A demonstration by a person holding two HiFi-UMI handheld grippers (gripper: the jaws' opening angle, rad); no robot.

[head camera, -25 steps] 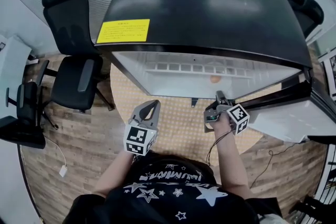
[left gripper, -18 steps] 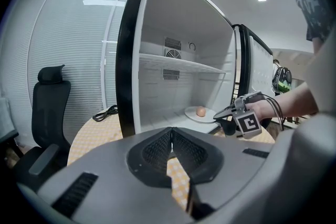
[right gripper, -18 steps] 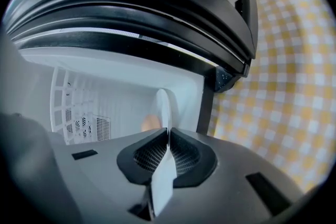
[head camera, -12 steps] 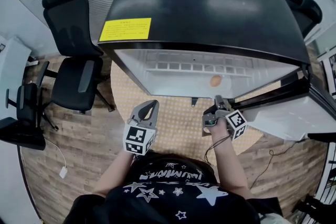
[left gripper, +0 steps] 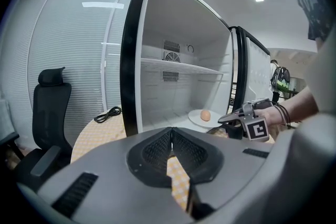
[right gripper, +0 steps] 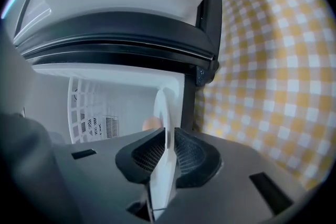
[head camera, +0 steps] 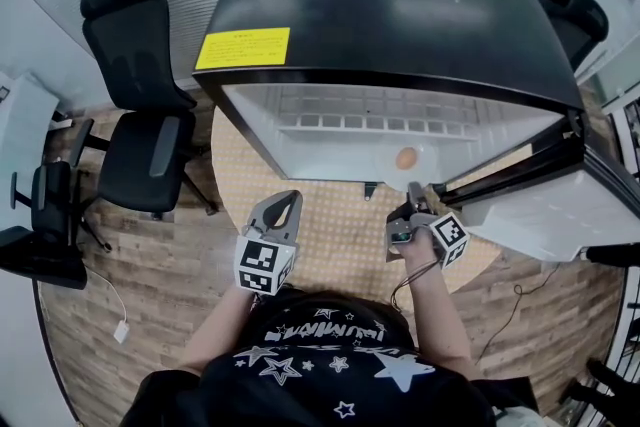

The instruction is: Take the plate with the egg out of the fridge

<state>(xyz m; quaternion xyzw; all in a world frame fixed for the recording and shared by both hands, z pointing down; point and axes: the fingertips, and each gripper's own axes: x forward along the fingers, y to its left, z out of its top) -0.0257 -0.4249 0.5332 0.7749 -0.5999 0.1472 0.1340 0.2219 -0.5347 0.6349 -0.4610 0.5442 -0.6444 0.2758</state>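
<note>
Overhead first, from the head view: black-topped fridge (head camera: 400, 5) with a yellow label (head camera: 243, 48) at its left front corner and its door (head camera: 545, 215) swung open to the right, standing on a round counter (head camera: 340, 235) under a yellow-and-white checked cloth. Smooth white interior. Round white plate (head camera: 418, 171) lying flat at the front right of the compartment floor, with a brown egg (head camera: 406, 158) on it, too small to give a long axis. Right claw (head camera: 413, 188) reaching to the plate's near rim. Left claw (head camera: 293, 197) held back over the counter, apart from the fridge and pointing toward it. Around them, a wood-plank floor (head camera: 150, 315) and a black office chair (head camera: 140, 115) at left.

Next, the left gripper view: ribbed black pads (left gripper: 156, 150) pressed together, clenched on nothing. Beyond them, the plate level on the fridge floor near the front edge, with the egg sitting left of centre. Higher up, one white shelf (left gripper: 178, 66) and a vent grille (left gripper: 170, 52). A coiled black cable (left gripper: 107, 114) on the counter beside the fridge, pale slatted blinds (left gripper: 73, 60) behind.

Lastly, the right gripper view: clenched on the plate's rim, jaws just now eased a shade wider yet pads pressed to both faces. Plate seen edge-on, a thin glossy white band running straight away into the fridge. A sliver of egg beside it, checked cloth at right.
</note>
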